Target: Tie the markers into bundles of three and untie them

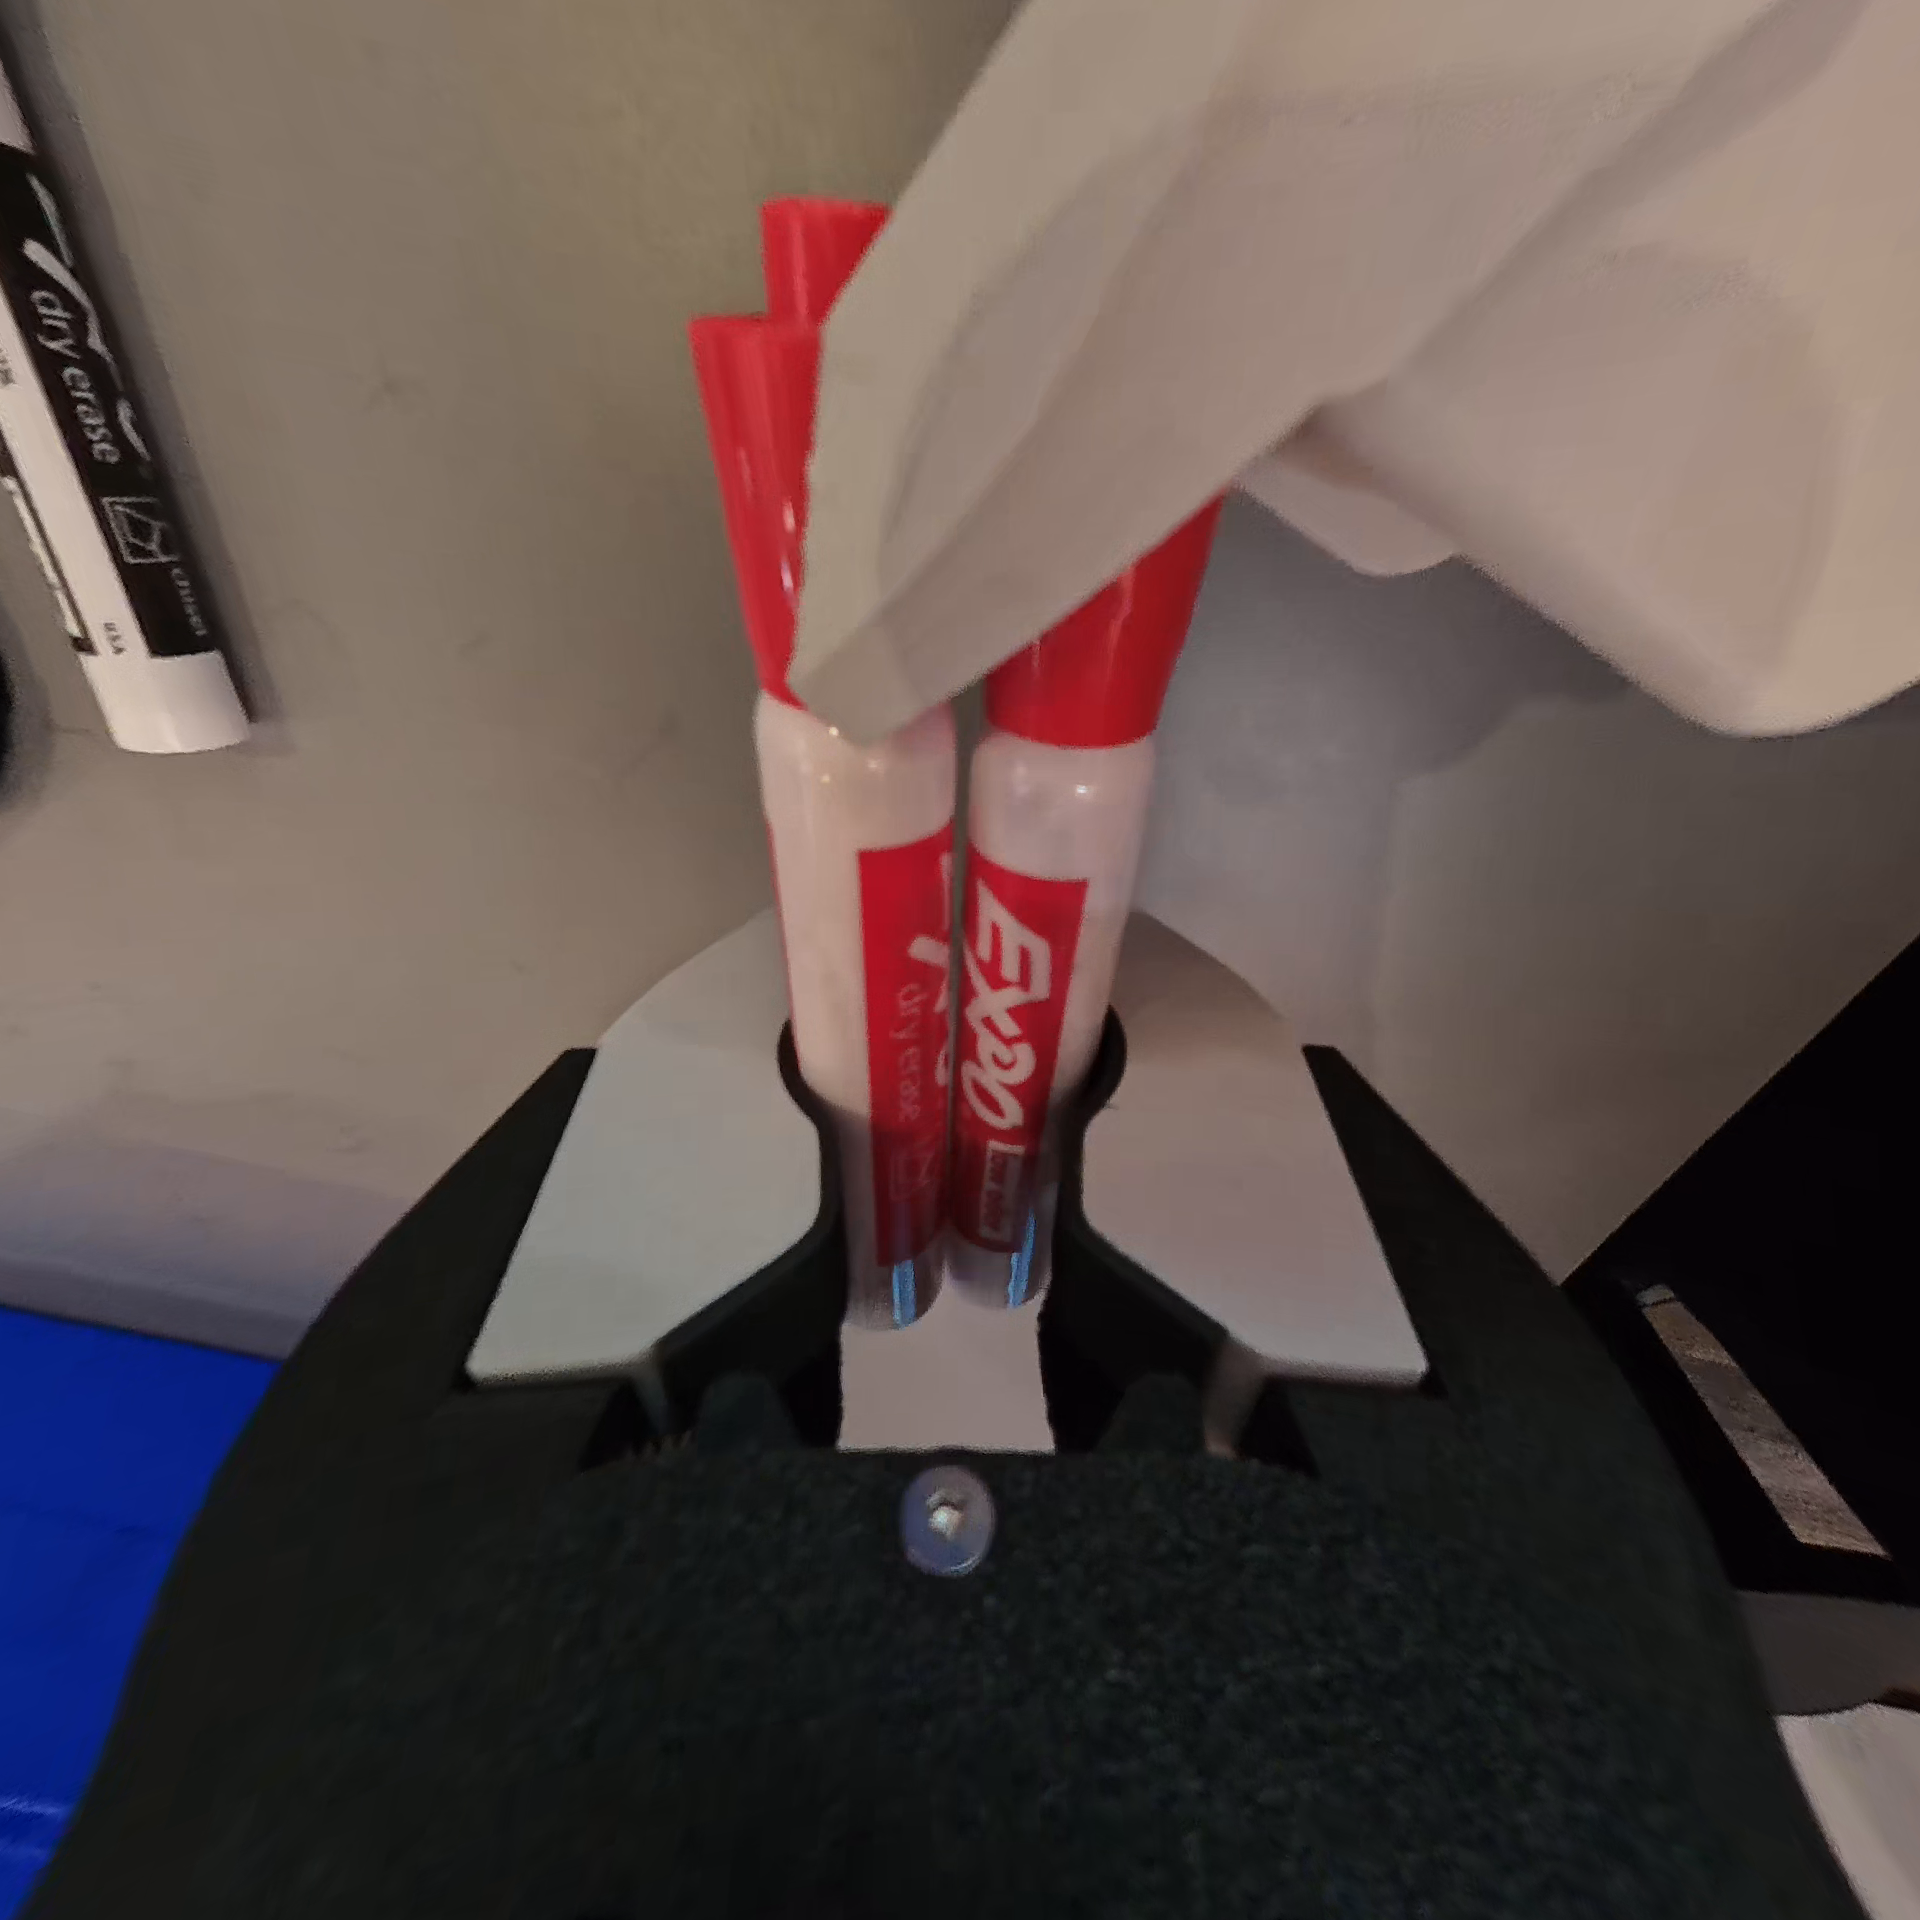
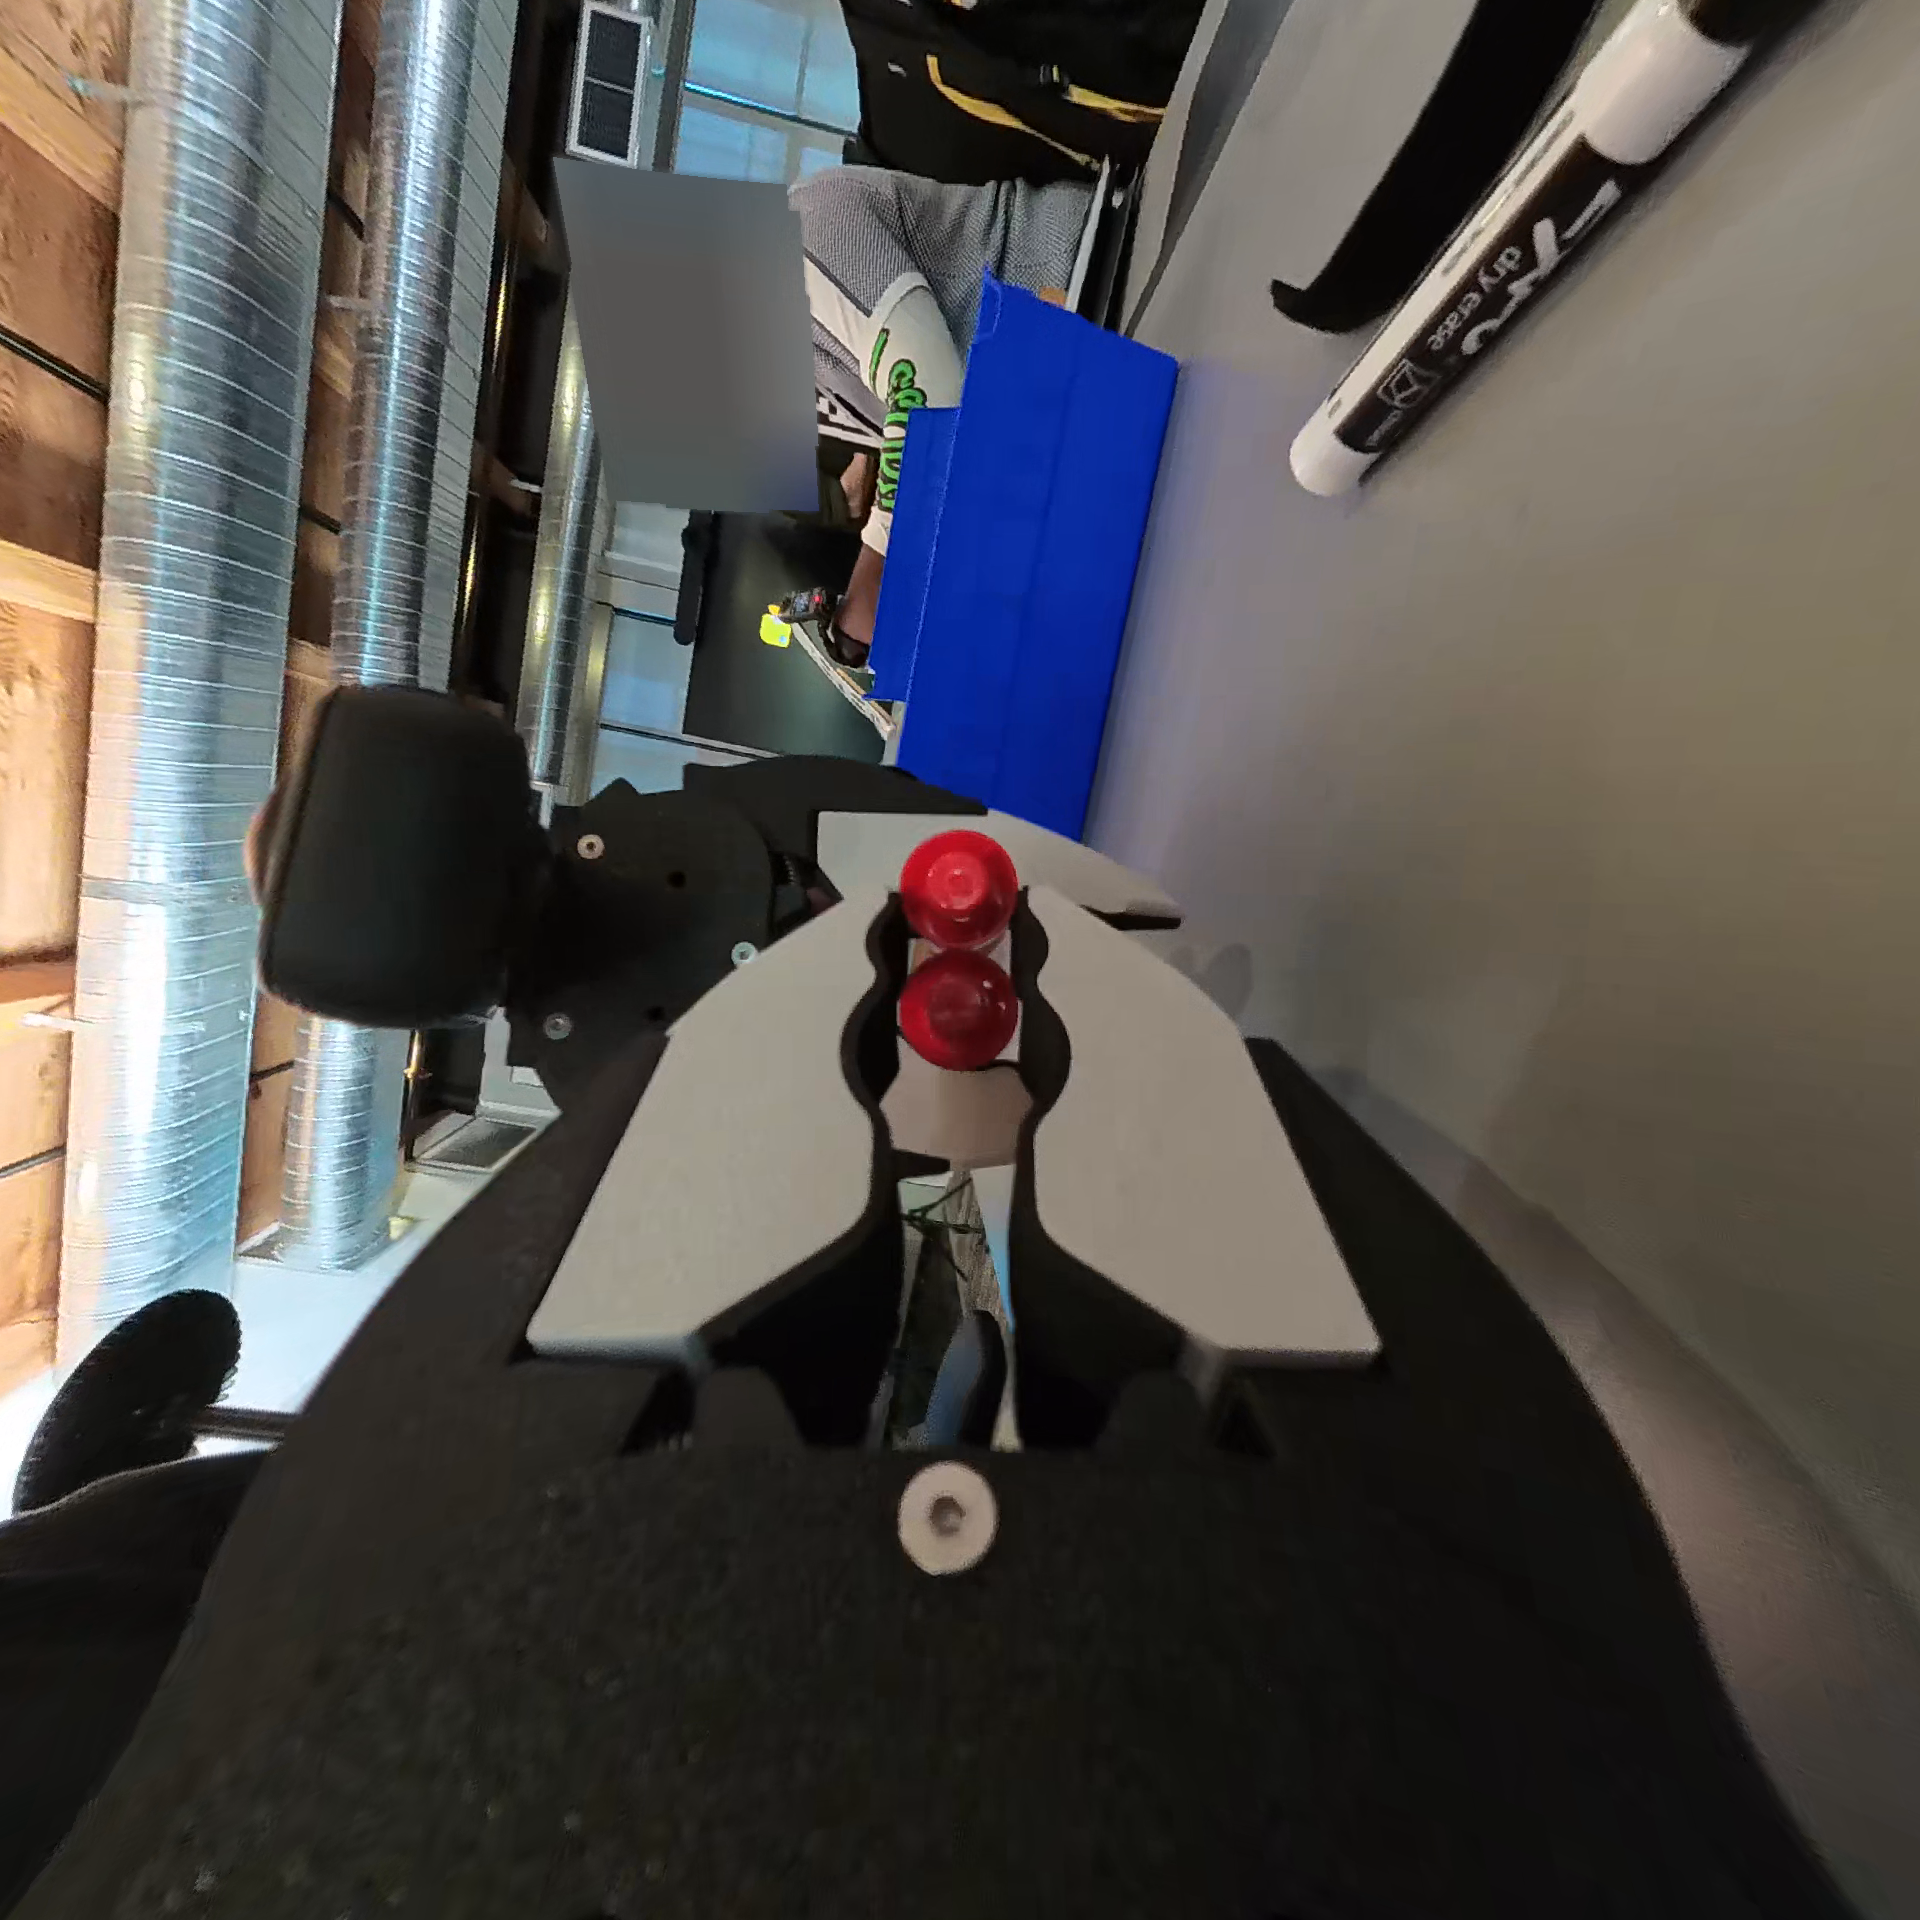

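- Clearly, the red markers [image 1: 956,935] are gripped by the left tool [image 1: 951,1060]; its jaws are closed around the white barrels, side by side and touching, with the caps pointing away from the camera.
- Three red caps are made out in the left wrist view: two by the left barrel, one behind the other, and one on the right barrel.
- A pale, blurred shape [image 1: 1299,364], taken to be a finger of the other tool, is seen reaching in from the upper right, its tip resting on the markers where caps meet barrels.
- In the right wrist view, the markers [image 2: 957,951] are seen end-on as two round red ends, one stacked above the other and touching.
- These ends are clamped between the notched grey fingers of the right tool [image 2: 957,971], which is closed on them.
- Behind them the left tool [image 2: 675,894] is seen, with a black-gloved hand [image 2: 395,862] around its handle.
- A black marker [image 2: 1507,239] is seen lying on the grey tabletop [image 2: 1558,935], well apart from the red ones; it also appears at the left edge of the left wrist view [image 1: 104,436].
- A black strap [image 2: 1382,239] lies just beside the black marker.
- A blue box [image 2: 1029,582] stands on the tabletop past the tools.
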